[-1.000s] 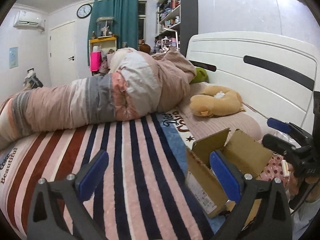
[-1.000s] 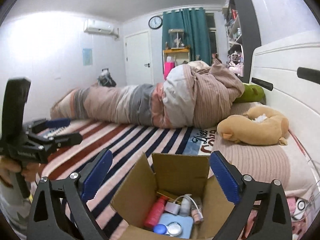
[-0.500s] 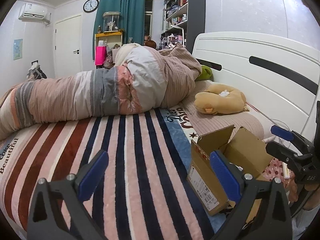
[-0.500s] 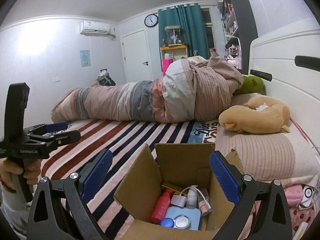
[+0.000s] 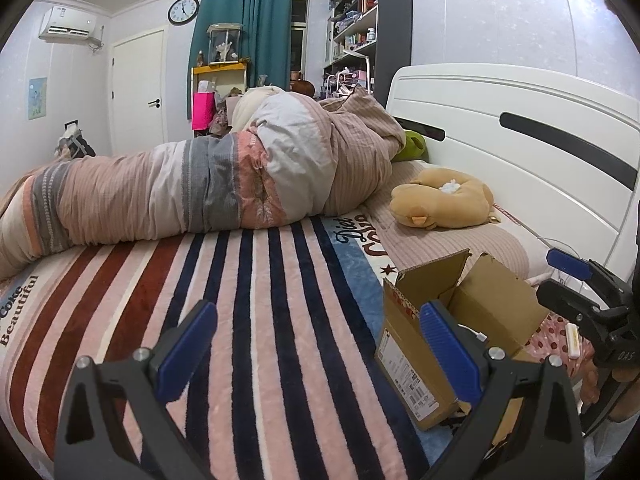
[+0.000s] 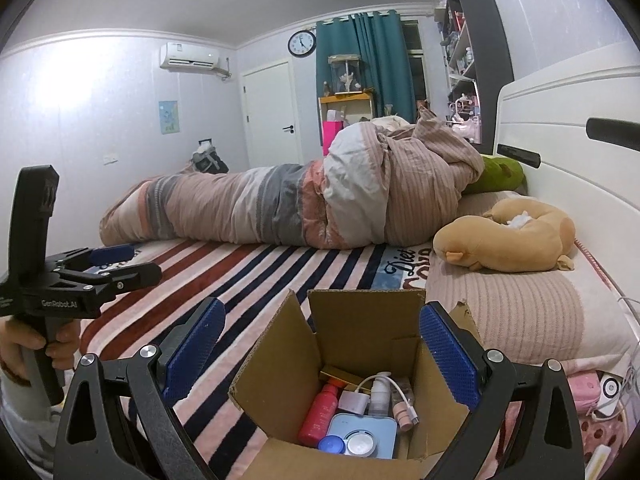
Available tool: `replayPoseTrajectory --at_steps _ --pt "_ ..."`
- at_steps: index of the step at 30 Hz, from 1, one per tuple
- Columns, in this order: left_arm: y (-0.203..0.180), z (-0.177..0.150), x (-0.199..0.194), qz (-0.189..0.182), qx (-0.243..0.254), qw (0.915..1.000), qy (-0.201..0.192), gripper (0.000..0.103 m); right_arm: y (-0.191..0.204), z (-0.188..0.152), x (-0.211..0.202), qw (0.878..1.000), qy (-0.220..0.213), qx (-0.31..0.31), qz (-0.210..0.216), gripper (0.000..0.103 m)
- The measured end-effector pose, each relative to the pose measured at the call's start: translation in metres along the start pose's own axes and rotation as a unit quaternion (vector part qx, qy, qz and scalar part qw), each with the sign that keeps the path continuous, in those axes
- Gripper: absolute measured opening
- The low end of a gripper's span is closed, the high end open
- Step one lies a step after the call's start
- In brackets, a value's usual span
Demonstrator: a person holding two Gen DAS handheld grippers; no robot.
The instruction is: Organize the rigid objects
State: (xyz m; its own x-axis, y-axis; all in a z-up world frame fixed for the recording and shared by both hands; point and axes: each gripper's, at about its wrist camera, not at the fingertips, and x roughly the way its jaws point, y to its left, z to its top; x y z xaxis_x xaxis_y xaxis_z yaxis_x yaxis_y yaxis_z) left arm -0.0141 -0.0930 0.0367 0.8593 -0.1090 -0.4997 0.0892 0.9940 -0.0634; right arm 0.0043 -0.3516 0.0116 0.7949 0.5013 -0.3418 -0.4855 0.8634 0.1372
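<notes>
An open cardboard box [image 6: 360,344] stands on the striped blanket, also in the left wrist view [image 5: 452,320]. It holds a red bottle [image 6: 320,412], a light blue case [image 6: 360,436], a white charger with cable [image 6: 356,398] and small tubes. My right gripper [image 6: 320,352] is open and empty, hovering just above the box. My left gripper [image 5: 316,348] is open and empty over the blanket, left of the box. Each gripper shows in the other's view, the left [image 6: 120,266] and the right [image 5: 568,276].
A rolled duvet [image 5: 200,188] lies across the far side of the bed. A tan plush pillow [image 5: 444,200] rests by the white headboard [image 5: 540,152]. Pink items and a white stick [image 5: 573,340] lie at the bed's right edge. The striped blanket [image 5: 260,320] spreads in front.
Both views have tilted and drawn back slightly; the box sits lower and farther in them. Both grippers stay open and empty.
</notes>
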Motion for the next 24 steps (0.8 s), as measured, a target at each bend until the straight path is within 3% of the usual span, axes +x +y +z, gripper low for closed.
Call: replayPoseTrajectory --at_steps 24 --pt "0.0027 -0.0025 -0.0011 0.004 -0.001 1.0000 0.000 0.101 -0.0011 -0.0004 -0.0009 1.000 0.000 -0.001 0.001 0.098"
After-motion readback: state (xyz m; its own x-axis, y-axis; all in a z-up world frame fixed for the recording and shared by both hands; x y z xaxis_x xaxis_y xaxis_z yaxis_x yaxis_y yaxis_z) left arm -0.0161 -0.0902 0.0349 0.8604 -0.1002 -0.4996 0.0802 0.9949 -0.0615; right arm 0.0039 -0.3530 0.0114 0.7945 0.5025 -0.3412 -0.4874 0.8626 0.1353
